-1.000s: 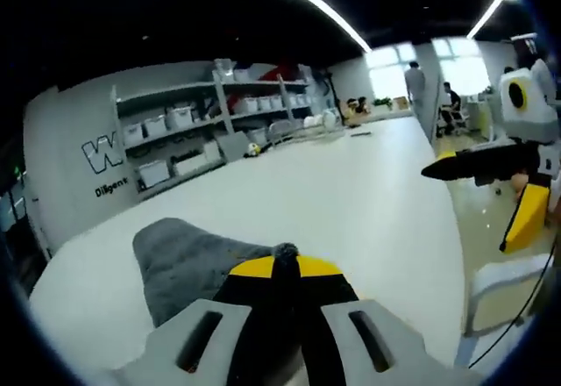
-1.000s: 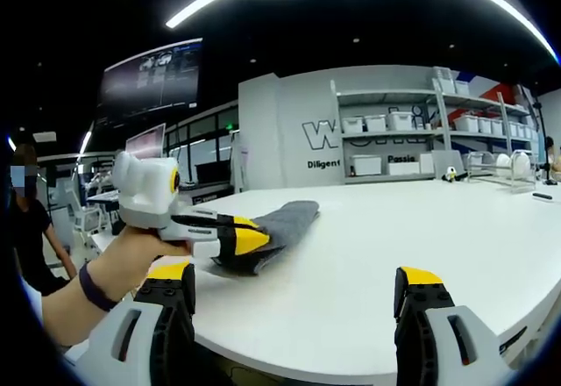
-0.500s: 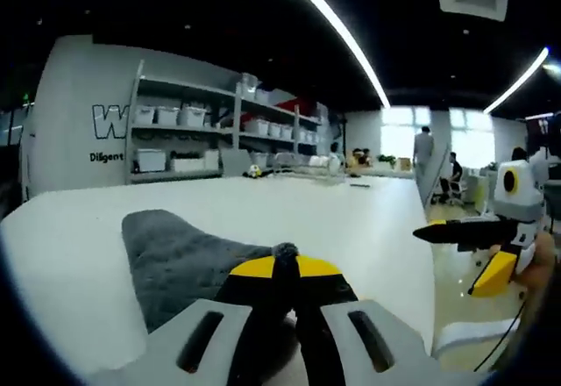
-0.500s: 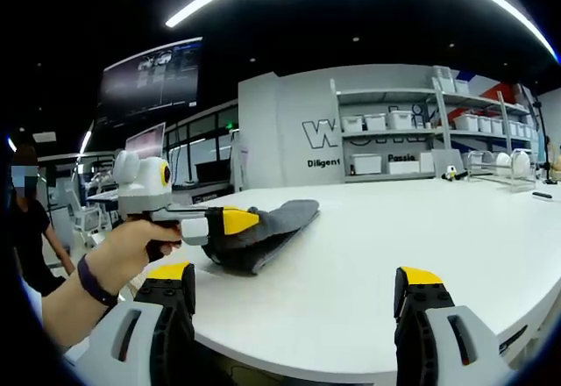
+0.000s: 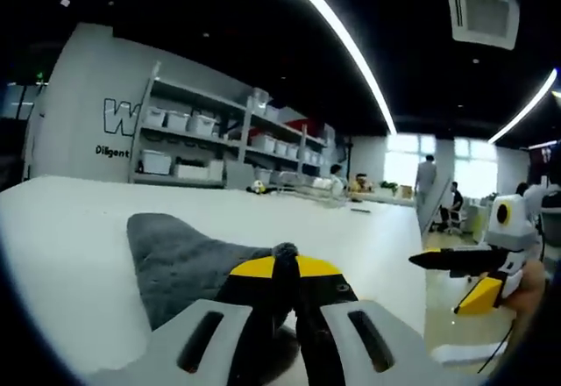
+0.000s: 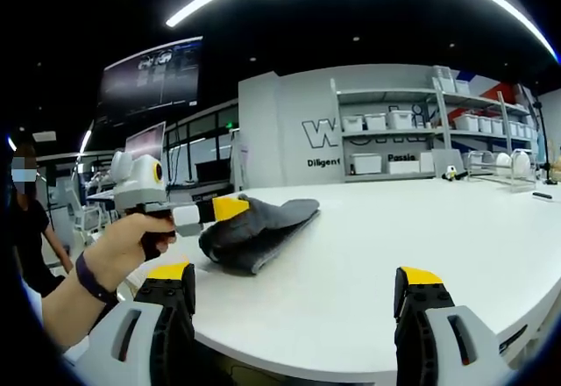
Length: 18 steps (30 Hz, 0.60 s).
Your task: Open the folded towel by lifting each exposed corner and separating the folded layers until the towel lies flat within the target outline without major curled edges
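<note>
Lying on white table, grey towel; shelves behind.

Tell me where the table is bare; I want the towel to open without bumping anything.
The white table is bare from the grey towel across to its far edge by the shelving, and on the near side toward the open right tongs. It is crowded only at the towel's near corner, where the left tongs are shut on it.

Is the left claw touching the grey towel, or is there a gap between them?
Touching. The left gripper view shows the left claw shut on a tuft of the grey towel; the right gripper view shows it lifting that edge.
</note>
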{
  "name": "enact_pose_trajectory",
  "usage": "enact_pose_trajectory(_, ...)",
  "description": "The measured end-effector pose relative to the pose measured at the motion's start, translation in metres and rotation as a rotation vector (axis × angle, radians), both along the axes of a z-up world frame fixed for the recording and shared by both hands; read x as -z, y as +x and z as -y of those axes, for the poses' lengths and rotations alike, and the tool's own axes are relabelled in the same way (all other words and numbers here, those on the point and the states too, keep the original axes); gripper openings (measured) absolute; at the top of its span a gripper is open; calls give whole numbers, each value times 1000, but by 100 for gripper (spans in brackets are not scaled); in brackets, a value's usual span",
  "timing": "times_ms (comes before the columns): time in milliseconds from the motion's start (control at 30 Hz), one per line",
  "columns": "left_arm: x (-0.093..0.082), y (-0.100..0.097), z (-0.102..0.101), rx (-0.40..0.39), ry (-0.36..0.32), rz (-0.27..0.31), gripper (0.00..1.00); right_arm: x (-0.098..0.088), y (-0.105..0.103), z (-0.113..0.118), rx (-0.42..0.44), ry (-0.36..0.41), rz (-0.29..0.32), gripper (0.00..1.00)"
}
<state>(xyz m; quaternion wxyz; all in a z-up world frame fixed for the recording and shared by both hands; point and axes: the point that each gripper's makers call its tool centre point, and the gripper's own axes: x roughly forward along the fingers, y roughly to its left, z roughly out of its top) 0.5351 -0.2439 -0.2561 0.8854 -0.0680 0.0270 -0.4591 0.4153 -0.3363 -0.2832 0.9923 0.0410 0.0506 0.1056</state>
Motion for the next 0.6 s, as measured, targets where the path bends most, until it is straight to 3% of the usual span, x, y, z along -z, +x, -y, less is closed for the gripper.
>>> enact_pose_trajectory(600,-13,4,-19,-37,-132,-9,4,-1,0,-2,-2,-4,-2,96)
